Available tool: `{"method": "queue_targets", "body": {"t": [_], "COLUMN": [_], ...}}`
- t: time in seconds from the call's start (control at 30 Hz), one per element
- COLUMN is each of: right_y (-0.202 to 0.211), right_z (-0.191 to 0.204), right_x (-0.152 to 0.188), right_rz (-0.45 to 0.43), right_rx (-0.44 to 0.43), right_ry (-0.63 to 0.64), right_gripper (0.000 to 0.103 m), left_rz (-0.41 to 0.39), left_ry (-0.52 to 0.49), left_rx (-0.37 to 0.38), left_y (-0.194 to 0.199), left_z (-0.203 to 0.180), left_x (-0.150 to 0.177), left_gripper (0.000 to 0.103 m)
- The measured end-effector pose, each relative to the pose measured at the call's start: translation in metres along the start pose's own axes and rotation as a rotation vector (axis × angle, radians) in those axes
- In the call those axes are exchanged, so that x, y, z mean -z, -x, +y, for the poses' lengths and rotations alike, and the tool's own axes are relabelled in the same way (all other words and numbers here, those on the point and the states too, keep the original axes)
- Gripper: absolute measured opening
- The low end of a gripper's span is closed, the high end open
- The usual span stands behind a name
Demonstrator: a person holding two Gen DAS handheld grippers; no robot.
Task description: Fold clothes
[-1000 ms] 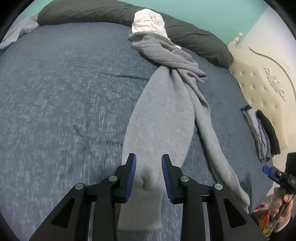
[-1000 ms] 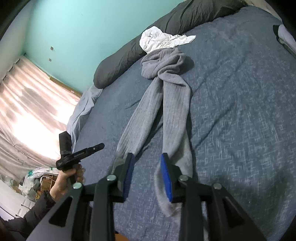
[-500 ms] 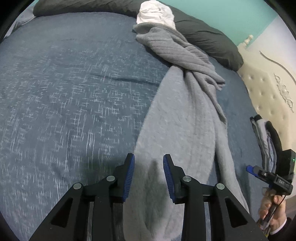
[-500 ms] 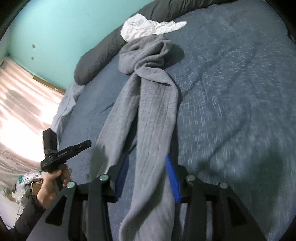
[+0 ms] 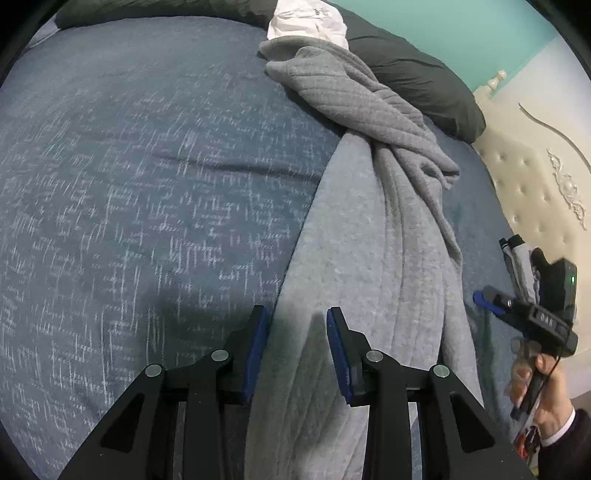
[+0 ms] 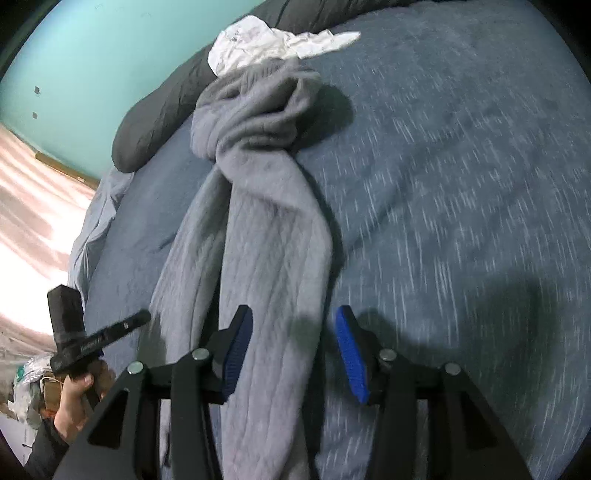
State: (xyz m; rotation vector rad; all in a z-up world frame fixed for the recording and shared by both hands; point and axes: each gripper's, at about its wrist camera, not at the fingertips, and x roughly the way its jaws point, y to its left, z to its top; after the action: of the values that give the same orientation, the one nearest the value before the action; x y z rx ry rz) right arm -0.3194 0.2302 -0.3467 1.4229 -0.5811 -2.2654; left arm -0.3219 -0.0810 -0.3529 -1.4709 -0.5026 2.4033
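A grey knit garment point(image 5: 369, 258) lies lengthwise on the blue bedcover point(image 5: 147, 184), twisted and bunched at its far end, with two long parts running toward me. My left gripper point(image 5: 297, 314) hovers open over the left edge of the wider part; its pads do not press the cloth. In the right wrist view the same grey garment point(image 6: 273, 229) runs under my right gripper point(image 6: 293, 314), whose jaws stand wide and open, astride the right-hand part. Each view also shows the other gripper held in a hand at the frame's side.
A crumpled white garment point(image 5: 306, 18) lies beyond the grey one, against a long dark pillow point(image 5: 417, 81). A cream tufted headboard point(image 5: 535, 184) borders the bed on the right, with a small stack of clothes point(image 5: 517, 251) by it. A bright curtain point(image 6: 29, 221) hangs on the left.
Both grippers have moved forward and lower along the grey garment, from its near ends toward its middle. The right jaws have spread wider; the garment lies as before.
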Motion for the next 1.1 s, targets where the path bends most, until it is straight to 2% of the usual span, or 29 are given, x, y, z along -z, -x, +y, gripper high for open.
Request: {"method": "queue_targets", "body": {"t": [0.27,0.4,0.47,0.57,0.77,0.83,0.9,0.97,1.0,1.1], "right_y": [-0.017,-0.03,-0.034,-0.04,-0.061,-0.066,-0.068,-0.067,-0.066,-0.056], "right_z": [0.023,0.029,0.029,0.02,0.013,0.01,0.007,0.01,0.014,0.033], "right_x": [-0.056,-0.09,-0.105,-0.128,-0.157,-0.161,-0.162,-0.161,-0.161,-0.153], "right_rz": [-0.052,-0.098,-0.116,-0.154,-0.131,-0.138,-0.152,-0.179,-0.19,-0.21], "right_rx": [0.015,0.023,0.039,0.051,0.134,0.121,0.072,0.039,0.037,0.017], "right_ry": [0.11,0.102,0.087,0.013,0.003,-0.011,-0.024,0.003,0.027,0.11], "right_gripper": [0.059,0.06,0.067,0.07,0.07,0.069,0.05,0.015,0.009,0.006], "left_rz": [-0.04,-0.065,-0.079,-0.095,-0.106,-0.105,-0.104,-0.106,-0.108,-0.116], "left_ry": [-0.003,0.002,0.005,0.015,0.026,0.033,0.038,0.041,0.042,0.046], "left_rx": [0.021,0.029,0.034,0.044,0.07,0.081,0.09,0.098,0.101,0.102], "left_y": [0.002,0.008,0.01,0.015,0.019,0.019,0.018,0.021,0.022,0.028], "left_z": [-0.009,-0.009,-0.008,-0.006,-0.001,0.001,0.001,0.0,0.0,-0.001], "left_x": [-0.03,-0.046,-0.053,-0.057,-0.056,-0.054,-0.052,-0.048,-0.046,-0.041], "left_gripper": [0.037,0.042,0.043,0.044,0.046,0.046,0.046,0.046,0.046,0.047]}}
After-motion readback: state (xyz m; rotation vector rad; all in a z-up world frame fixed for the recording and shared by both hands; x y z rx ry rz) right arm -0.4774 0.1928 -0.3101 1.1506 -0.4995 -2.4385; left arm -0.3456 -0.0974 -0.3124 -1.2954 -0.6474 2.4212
